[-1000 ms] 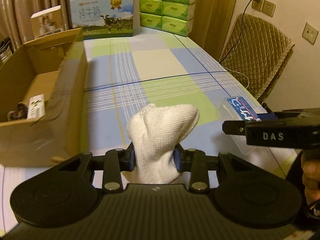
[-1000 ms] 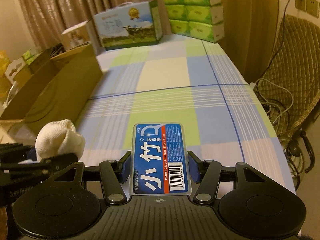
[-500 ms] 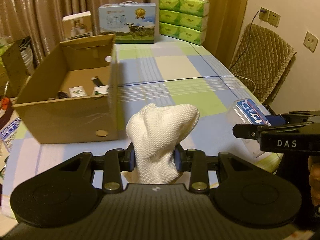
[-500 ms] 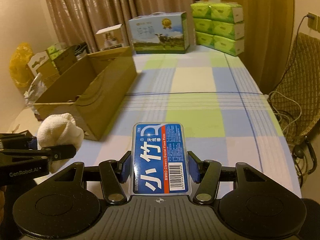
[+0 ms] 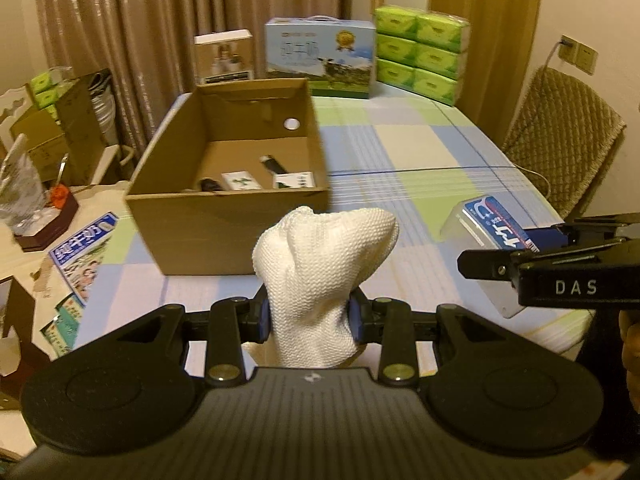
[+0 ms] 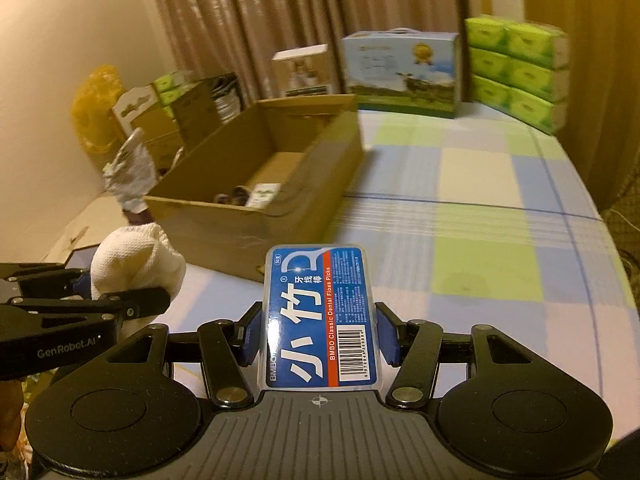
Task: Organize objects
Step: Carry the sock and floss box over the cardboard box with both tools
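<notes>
Left hand-held gripper [image 5: 310, 316] pinches a white cloth [image 5: 320, 276]; right hand-held gripper [image 6: 320, 334] clamps a floss box [image 6: 320, 316] — both aloft, short of the carton [image 5: 228, 216]. Carton holds a few small items, seemingly packets. Two deposits outstanding.

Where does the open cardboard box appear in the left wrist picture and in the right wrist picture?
Left wrist view: the cardboard box stands left of centre, behind the white cloth in the left gripper.
Right wrist view: the box lies left of centre, beyond the floss pick case in the right gripper.
Shared landmark: the green tissue packs at the table's far end.
</notes>
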Available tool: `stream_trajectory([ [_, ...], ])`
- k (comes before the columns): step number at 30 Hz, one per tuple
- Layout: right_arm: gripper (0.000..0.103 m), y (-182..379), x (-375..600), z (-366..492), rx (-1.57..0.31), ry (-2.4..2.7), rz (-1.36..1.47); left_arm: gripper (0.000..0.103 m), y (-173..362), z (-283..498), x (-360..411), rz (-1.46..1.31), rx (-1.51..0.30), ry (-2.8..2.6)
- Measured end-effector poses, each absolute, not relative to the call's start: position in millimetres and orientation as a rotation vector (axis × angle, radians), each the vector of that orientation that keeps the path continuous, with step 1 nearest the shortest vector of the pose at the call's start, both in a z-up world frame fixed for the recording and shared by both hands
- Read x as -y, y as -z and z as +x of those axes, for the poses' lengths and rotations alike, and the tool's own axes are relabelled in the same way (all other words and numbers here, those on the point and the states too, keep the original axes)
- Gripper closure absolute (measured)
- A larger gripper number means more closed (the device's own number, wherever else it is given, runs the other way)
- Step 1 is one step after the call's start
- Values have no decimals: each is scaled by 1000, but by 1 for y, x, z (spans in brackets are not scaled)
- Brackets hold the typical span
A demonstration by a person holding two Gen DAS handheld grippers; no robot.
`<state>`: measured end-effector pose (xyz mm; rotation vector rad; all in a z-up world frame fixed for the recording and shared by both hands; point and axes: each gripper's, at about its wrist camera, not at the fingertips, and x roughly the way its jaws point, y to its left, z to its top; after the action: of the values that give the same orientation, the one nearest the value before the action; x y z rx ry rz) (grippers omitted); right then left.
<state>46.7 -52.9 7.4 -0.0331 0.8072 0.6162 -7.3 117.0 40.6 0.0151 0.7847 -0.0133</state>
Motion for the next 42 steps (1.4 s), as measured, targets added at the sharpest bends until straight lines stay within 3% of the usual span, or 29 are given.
stream_trajectory([
  [16,49,-4,-14,43,-804,-741,-112,72,-44,-20,-174,-12,-805,-91],
  [42,49,-4,-52,57,-789,-763,-147,72,-48,-5,-205,3,-801,-113],
])
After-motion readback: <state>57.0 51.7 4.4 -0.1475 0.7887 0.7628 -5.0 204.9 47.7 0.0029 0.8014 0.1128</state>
